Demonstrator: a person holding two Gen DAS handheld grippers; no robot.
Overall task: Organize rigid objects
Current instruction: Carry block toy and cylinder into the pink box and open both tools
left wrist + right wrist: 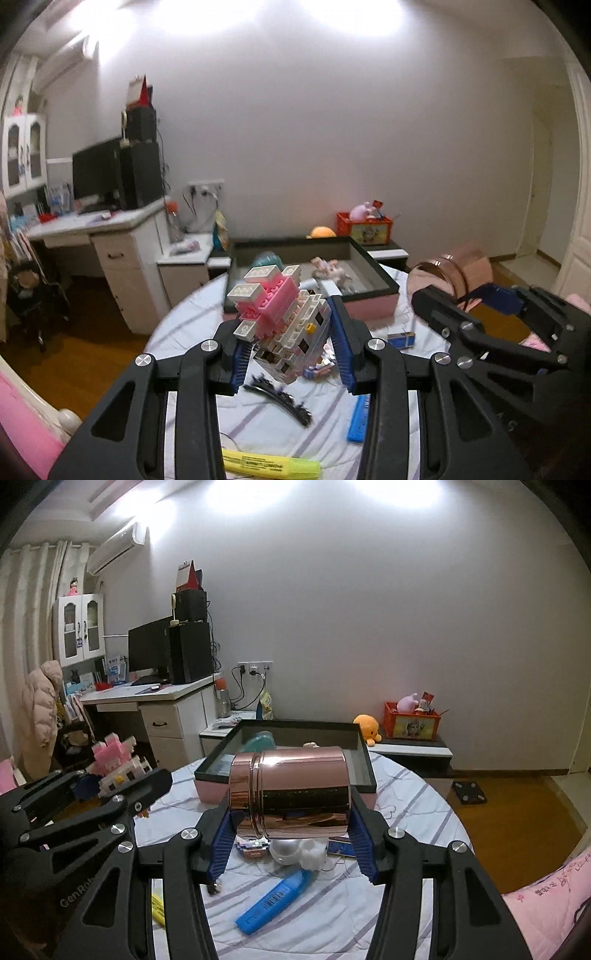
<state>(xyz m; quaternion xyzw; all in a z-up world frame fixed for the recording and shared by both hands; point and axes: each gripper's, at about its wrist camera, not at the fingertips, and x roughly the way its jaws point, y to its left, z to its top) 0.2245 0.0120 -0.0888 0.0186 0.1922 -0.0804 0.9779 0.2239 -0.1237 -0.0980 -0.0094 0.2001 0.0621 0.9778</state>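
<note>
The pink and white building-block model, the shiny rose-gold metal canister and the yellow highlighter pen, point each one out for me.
Pink and white building-block model [284, 314]: left wrist view, on its white brick body.
Shiny rose-gold metal canister [295, 794]: right wrist view, mid side wall.
Yellow highlighter pen [271, 466]: left wrist view, on its barrel.

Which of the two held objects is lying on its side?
The rose-gold canister, clamped end to end in the right gripper with its axis horizontal. The block model in the left gripper is blocky and tilted.
</note>
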